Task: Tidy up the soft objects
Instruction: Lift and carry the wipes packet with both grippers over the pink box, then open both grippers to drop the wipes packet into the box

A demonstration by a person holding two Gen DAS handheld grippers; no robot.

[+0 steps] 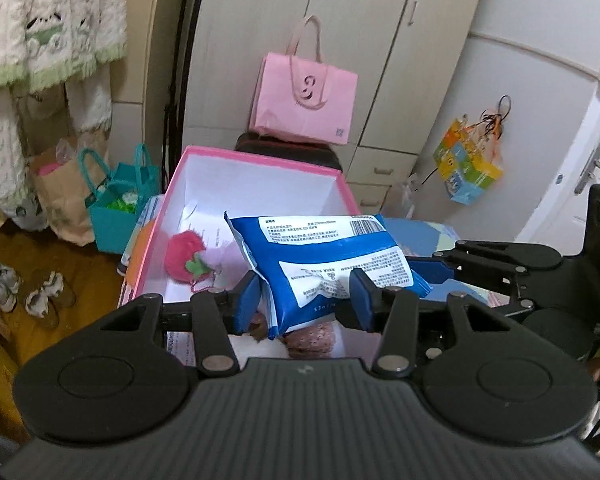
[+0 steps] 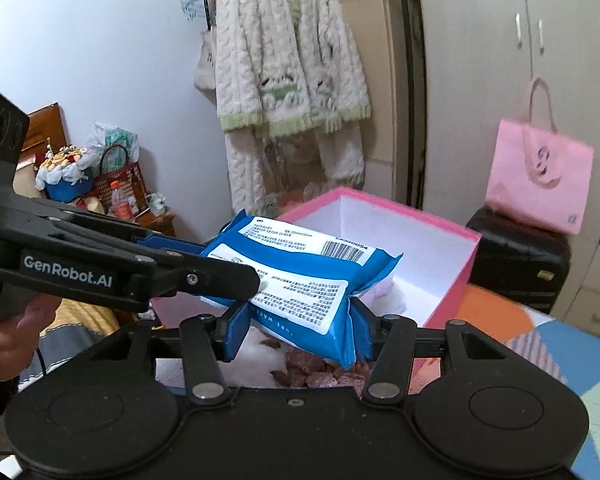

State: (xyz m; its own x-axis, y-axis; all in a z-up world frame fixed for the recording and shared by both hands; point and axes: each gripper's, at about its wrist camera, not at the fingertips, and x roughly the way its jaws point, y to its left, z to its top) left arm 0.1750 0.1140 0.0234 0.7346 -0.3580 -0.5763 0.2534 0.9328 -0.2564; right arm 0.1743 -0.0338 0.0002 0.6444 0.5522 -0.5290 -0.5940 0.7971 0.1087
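A blue and white pack of wet wipes (image 1: 328,256) is held over an open pink box (image 1: 256,160) with white inner walls. My left gripper (image 1: 304,300) is shut on the pack's near edge. My right gripper (image 2: 298,330) is shut on the same pack (image 2: 300,276), gripping another edge; it shows in the left wrist view (image 1: 440,268) at the right. The left gripper shows in the right wrist view (image 2: 204,256) at the left. Inside the box lie a red strawberry plush (image 1: 186,258), a pale lilac soft item (image 1: 228,258) and a pink patterned soft thing (image 2: 320,370).
A pink tote bag (image 1: 304,96) sits on a dark suitcase (image 2: 520,256) behind the box. A fluffy white and green robe (image 2: 288,76) hangs at the wall. A teal bag (image 1: 116,204), a paper bag and shoes (image 1: 24,292) are on the floor at the left. A patterned bedcover (image 2: 540,344) lies under the box.
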